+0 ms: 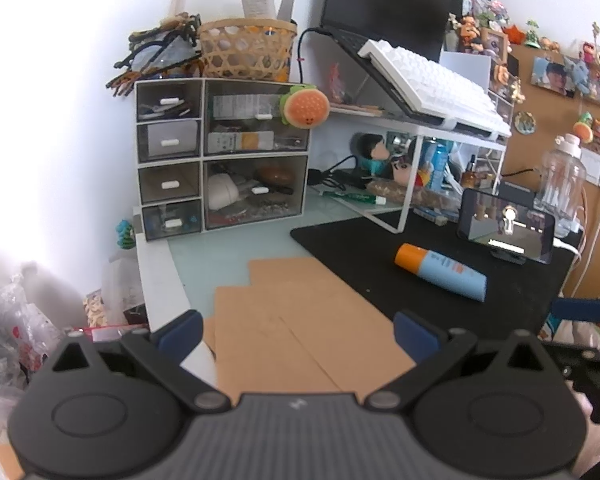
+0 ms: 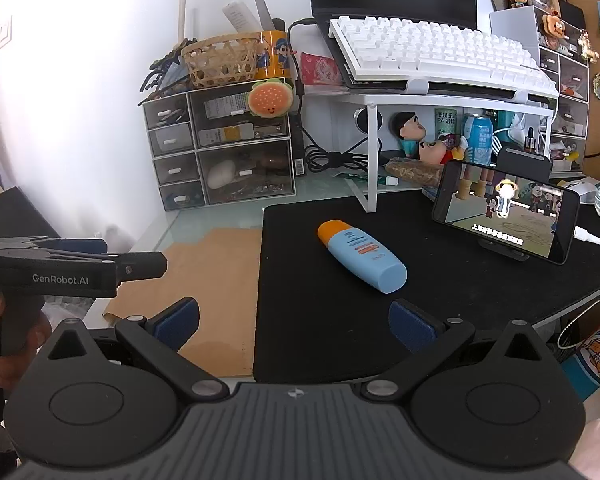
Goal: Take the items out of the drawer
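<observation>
A small drawer unit [image 1: 220, 156] [image 2: 216, 148] with clear-fronted drawers stands at the back left of the desk, all drawers pushed in and full of small items. My left gripper [image 1: 298, 334] hovers open over brown cardboard [image 1: 300, 320], well short of the drawers, nothing between its fingers. My right gripper [image 2: 294, 324] is also open and empty, above the near edge of the black mat [image 2: 380, 320]. A blue bottle with an orange cap [image 2: 360, 254] [image 1: 440, 272] lies on the mat ahead of it. The left gripper's body [image 2: 72, 268] shows at the left of the right wrist view.
A woven basket [image 1: 246, 50] sits on top of the drawer unit, a burger plush [image 1: 304, 108] hangs at its corner. A white stand [image 2: 420, 96] carries a keyboard and laptop. A phone [image 2: 504, 216] on a holder plays video at right, beside a clear bottle [image 1: 560, 184].
</observation>
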`<control>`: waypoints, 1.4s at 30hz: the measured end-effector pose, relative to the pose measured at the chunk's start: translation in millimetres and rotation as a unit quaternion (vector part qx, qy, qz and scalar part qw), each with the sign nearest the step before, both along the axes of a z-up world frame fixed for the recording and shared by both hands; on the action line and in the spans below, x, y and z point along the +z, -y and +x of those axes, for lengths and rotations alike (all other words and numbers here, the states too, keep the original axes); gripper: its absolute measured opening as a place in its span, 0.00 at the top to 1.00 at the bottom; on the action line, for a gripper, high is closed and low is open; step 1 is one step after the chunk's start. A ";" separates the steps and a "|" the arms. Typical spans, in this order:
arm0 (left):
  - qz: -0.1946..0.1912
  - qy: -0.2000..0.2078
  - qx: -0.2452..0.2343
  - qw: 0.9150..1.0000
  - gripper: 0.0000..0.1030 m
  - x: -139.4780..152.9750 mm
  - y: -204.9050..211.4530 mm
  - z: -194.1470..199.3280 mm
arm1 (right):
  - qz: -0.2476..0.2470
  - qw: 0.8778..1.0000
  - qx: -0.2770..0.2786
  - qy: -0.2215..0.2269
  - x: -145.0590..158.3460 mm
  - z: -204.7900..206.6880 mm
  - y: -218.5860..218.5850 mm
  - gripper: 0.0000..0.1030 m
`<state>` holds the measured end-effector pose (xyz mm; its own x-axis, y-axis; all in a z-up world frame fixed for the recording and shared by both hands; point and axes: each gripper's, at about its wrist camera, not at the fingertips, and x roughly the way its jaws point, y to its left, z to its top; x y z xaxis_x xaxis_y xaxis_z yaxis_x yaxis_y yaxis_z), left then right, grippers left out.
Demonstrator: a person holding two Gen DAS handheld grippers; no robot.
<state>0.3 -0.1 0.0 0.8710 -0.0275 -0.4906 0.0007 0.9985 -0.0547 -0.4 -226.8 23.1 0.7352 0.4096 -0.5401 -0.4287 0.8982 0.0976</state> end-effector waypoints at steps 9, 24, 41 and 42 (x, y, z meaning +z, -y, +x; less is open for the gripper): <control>0.006 -0.002 0.000 1.000 0.00 1.1 0.2 1.7 | 0.002 1.000 0.001 -0.001 -1.4 1.2 1.5 0.00; -0.005 -0.002 -0.002 1.000 0.00 -2.5 6.2 6.7 | 0.003 1.000 0.005 -0.001 -6.1 5.6 -3.7 0.00; -0.001 -0.002 -0.007 1.000 0.00 -3.7 5.9 8.8 | 0.007 1.000 0.001 -0.005 -10.6 9.9 2.2 0.00; -0.001 -0.001 -0.007 1.000 0.00 -3.4 5.1 9.1 | 0.008 1.000 0.002 -0.005 -10.6 9.8 1.9 0.00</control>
